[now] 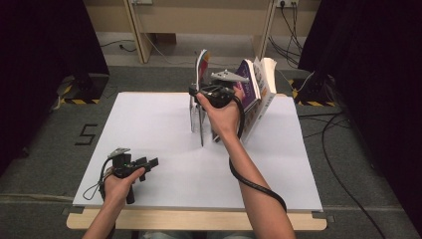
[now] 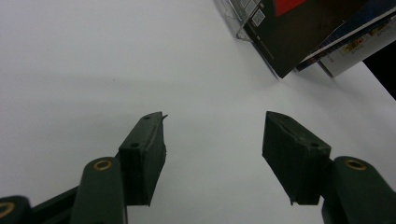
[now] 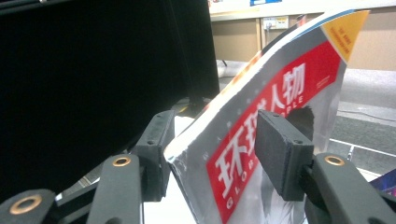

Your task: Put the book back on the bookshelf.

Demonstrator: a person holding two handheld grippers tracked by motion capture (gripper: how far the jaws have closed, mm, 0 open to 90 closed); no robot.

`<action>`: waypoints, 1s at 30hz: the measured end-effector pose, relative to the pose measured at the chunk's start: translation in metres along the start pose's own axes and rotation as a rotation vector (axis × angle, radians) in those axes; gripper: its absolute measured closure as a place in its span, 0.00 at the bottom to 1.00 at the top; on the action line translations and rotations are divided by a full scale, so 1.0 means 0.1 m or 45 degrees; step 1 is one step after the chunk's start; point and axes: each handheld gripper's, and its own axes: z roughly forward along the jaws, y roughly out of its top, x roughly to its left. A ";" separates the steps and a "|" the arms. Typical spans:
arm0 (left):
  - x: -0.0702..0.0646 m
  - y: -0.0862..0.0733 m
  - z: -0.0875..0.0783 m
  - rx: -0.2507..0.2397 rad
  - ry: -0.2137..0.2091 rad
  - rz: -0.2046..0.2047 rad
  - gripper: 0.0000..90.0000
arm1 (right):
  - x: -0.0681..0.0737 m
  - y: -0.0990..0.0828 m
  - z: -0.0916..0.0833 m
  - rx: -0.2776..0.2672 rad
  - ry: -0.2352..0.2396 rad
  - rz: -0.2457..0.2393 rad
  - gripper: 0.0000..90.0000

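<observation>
Two handheld grippers share a white table (image 1: pixel 149 129), but just one is at work. At upper centre of the high view, the right gripper (image 1: pixel 199 94) reaches into a clear rack (image 1: pixel 195 117) where a magazine (image 1: pixel 201 64) stands on edge, its long axis near vertical and its top leaning slightly. In the right gripper view, the jaws stand apart on either side of the magazine's (image 3: pixel 275 121) red-banded cover; the cover passes between them, lying close against the left pad, while the right pad sits in front of the page with a gap showing, so nothing is clamped. No earlier picture is at hand to compare. Just to the right of the magazine in the high view, a second stack of books (image 1: pixel 256 87) leans outward at an angle against the rack.

At lower left of the high view, the left gripper (image 1: pixel 147 163) rests low over the bare table, well apart from the rack. Its own view shows both jaws spread wide with only white surface between them, and the rack's base (image 2: pixel 243 28) and dark book covers (image 2: pixel 299 32) far off at upper right. The right hand is plainly the nearer one; any next move on the magazine likely turns on its upright edge sitting square between those open pads.
</observation>
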 end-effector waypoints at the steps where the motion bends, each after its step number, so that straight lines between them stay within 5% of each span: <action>1: 0.00 0.00 0.00 0.001 -0.001 0.000 0.43 | 0.00 0.00 -0.01 -0.002 0.000 -0.003 0.54; 17: 0.00 0.00 0.01 0.002 0.000 0.002 0.43 | -0.07 -0.06 -0.21 -0.149 0.088 0.053 0.52; 30: -0.01 -0.01 0.01 0.003 -0.001 0.004 0.43 | -0.04 -0.13 -0.36 -0.180 0.094 -0.007 0.53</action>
